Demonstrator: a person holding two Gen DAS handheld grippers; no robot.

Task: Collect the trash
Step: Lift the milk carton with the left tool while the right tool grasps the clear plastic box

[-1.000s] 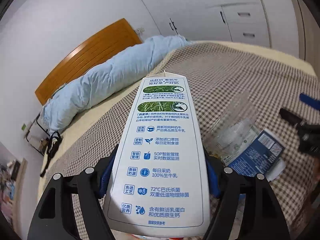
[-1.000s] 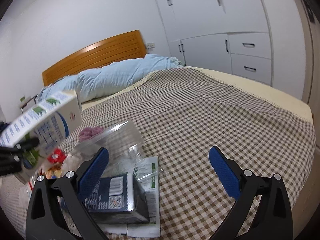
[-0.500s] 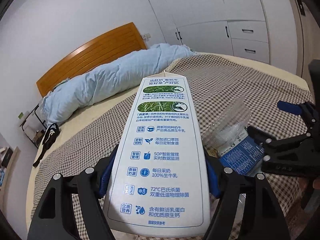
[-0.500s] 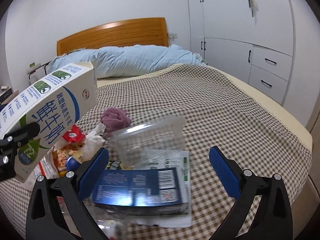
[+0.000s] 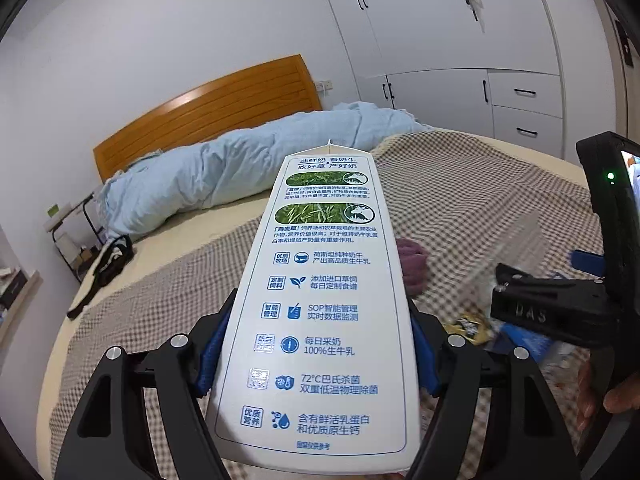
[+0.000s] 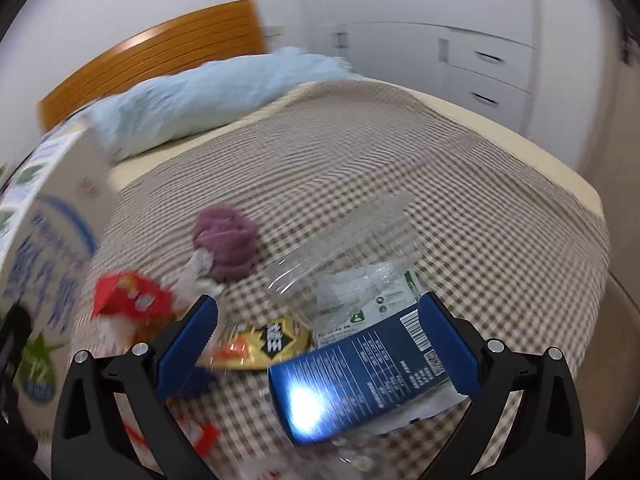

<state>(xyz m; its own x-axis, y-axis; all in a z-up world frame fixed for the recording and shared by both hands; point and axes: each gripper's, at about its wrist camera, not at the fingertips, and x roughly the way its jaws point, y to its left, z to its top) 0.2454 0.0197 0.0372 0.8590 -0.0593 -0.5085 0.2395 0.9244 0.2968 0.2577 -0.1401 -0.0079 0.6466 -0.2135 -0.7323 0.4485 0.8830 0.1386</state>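
Left wrist view: the left gripper [image 5: 316,354] is clamped on the milk carton [image 5: 320,304], held up over the checked bedspread [image 5: 460,200].

Right wrist view: the right gripper [image 6: 318,340] has its jaws wide apart and empty, hovering above the dark blue box [image 6: 360,380] and clear plastic container [image 6: 348,248]. Looks like it's lining up the next pickup; it'd need to drop lower and straddle the box before closing.

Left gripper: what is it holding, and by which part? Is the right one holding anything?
The left gripper clamps the milk carton across its side walls near the base. The right gripper is open, holding nothing.
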